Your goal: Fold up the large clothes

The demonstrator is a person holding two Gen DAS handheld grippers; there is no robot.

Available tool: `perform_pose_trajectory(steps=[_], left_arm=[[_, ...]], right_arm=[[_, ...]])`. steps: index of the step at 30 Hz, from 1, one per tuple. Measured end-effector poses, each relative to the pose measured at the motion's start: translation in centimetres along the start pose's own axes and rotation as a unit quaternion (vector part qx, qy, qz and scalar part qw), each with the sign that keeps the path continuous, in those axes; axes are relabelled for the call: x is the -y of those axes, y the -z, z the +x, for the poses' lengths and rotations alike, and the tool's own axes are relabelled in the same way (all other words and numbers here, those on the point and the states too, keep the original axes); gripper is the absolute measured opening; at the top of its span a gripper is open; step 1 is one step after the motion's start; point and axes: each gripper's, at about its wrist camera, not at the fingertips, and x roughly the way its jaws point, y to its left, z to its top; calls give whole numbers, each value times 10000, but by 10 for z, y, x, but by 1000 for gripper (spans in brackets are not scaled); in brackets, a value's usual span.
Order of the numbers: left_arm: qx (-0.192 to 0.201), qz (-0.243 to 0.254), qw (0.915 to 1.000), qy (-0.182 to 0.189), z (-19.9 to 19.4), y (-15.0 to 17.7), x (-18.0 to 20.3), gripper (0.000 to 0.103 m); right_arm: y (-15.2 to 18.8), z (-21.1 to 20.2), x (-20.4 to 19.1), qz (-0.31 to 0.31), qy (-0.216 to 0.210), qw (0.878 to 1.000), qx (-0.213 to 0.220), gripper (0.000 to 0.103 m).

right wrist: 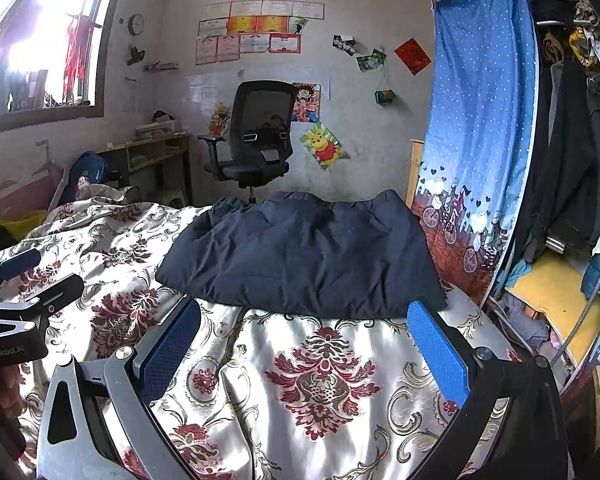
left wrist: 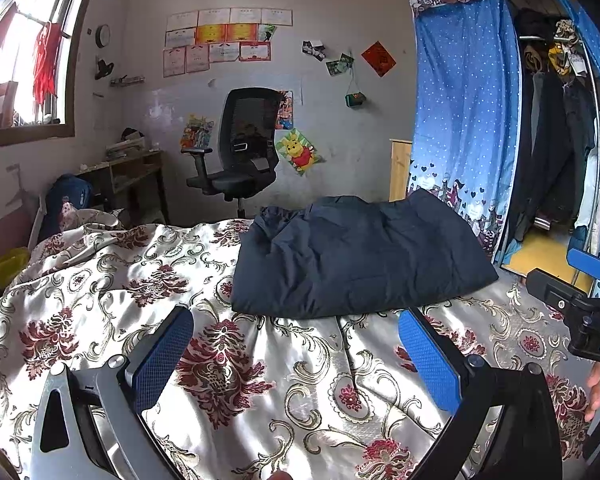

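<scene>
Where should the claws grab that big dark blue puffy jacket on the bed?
Probably the near hem of the dark navy padded jacket, which lies flat on the floral bedspread. Bring each open claw in low from the front: right claw at the right corner, left claw at the left.

A dark navy garment (left wrist: 356, 256) lies folded into a puffy rectangular bundle on the bed (left wrist: 100, 280).

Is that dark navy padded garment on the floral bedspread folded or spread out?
Folded. The dark navy padded garment lies as a compact, thick bundle on the floral bedspread, no sleeves sticking out.
</scene>
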Motion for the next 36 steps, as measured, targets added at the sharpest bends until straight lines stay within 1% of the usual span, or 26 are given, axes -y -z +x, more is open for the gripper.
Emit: perform_pose_trajectory(steps=[27,36], left_arm=[[4,0,10000,-4,0,1,2,103],[1,7,10000,-5,0,1,0,103]], right_arm=[[0,0,2,5,-6,10000,-15,102],[2,0,-4,21,11,10000,-37,102]])
